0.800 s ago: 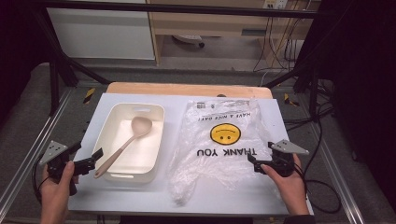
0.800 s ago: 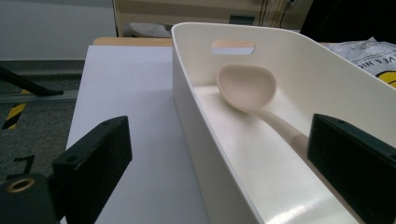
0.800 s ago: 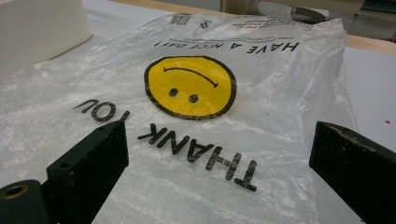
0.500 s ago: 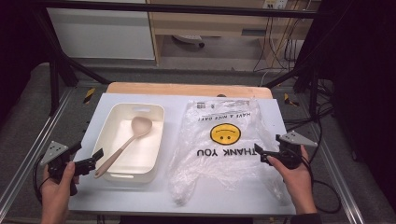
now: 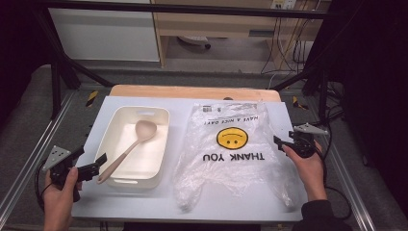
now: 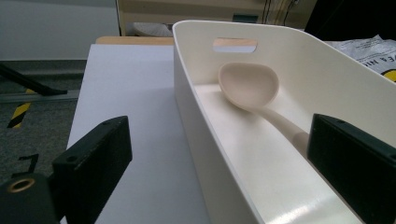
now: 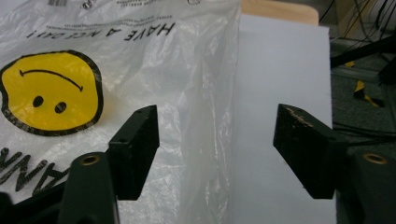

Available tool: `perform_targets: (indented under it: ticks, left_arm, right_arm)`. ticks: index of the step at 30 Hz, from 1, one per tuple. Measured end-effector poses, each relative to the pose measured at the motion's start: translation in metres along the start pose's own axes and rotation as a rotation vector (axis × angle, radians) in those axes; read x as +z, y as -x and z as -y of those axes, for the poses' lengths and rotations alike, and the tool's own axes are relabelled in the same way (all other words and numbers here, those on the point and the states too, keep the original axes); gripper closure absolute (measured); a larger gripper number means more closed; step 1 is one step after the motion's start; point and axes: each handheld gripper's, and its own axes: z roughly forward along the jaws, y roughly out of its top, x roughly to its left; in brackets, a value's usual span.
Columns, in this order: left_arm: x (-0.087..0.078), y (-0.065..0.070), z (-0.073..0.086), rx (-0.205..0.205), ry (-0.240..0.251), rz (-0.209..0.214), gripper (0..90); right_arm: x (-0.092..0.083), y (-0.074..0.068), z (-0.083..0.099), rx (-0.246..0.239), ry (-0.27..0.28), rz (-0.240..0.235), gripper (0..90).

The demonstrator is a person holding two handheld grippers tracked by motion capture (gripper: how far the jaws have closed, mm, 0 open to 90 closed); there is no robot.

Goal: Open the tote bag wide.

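Here the right gripper has its jaws spread, the plastic bag's edge between them at twelve o'clock, unpinched; the left gripper gapes astride the tub's wall.

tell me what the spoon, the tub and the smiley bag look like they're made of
Spoon: probably silicone or matte plastic; beige, one smooth piece, no shine.
Tub: likely rigid moulded plastic, cream, semi-gloss; soft reflections on its floor, rounded corners and a cut-out handle slot.
Bag: thin plastic film, translucent and glossy; crinkled, with the white table showing through it.
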Motion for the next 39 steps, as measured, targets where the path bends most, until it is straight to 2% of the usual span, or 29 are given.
perform_targets:
  ticks: [4,7,8,10,13,15,23,27,32,35,39]
  left_arm:
    - [0.000,0.000,0.000,-0.007,0.003,-0.004,6.5]
    - [0.000,0.000,0.000,-0.004,0.006,-0.002,6.4]
    - [0.000,-0.001,0.000,-0.002,0.007,-0.005,6.4]
    - [0.000,-0.002,0.000,-0.011,0.009,-0.008,6.5]
    - [0.000,-0.002,0.000,-0.014,0.007,-0.009,6.6]
    - [0.000,-0.001,0.000,-0.011,0.007,-0.007,6.6]
    - [0.001,-0.001,0.000,-0.011,0.003,-0.005,6.6]
    - [0.001,-0.001,0.000,-0.006,0.001,-0.004,6.6]
    - [0.001,0.000,0.000,-0.001,-0.002,-0.001,6.6]
    - [0.001,0.000,0.000,-0.004,0.000,0.001,6.6]
    - [0.001,0.001,0.000,-0.007,0.005,0.000,6.6]
  right_arm:
    - [0.014,0.003,0.011,-0.005,-0.061,-0.020,43.1]
    - [0.020,0.002,0.019,0.000,-0.092,-0.049,55.0]
    - [0.021,0.003,0.021,0.021,-0.094,-0.071,60.1]
    - [0.024,0.005,0.023,0.056,-0.097,-0.086,71.2]
    - [0.025,0.005,0.026,0.062,-0.087,-0.087,84.2]
    - [0.025,0.004,0.027,0.064,-0.086,-0.081,89.5]
    - [0.020,0.013,0.029,0.117,-0.061,-0.038,90.0]
    - [0.019,0.017,0.033,0.177,-0.041,-0.004,90.0]
    - [0.013,0.021,0.035,0.215,-0.029,0.053,90.0]
    - [0.005,0.018,0.038,0.253,-0.026,0.050,90.0]
    - [-0.006,0.010,0.044,0.237,-0.048,0.056,89.7]
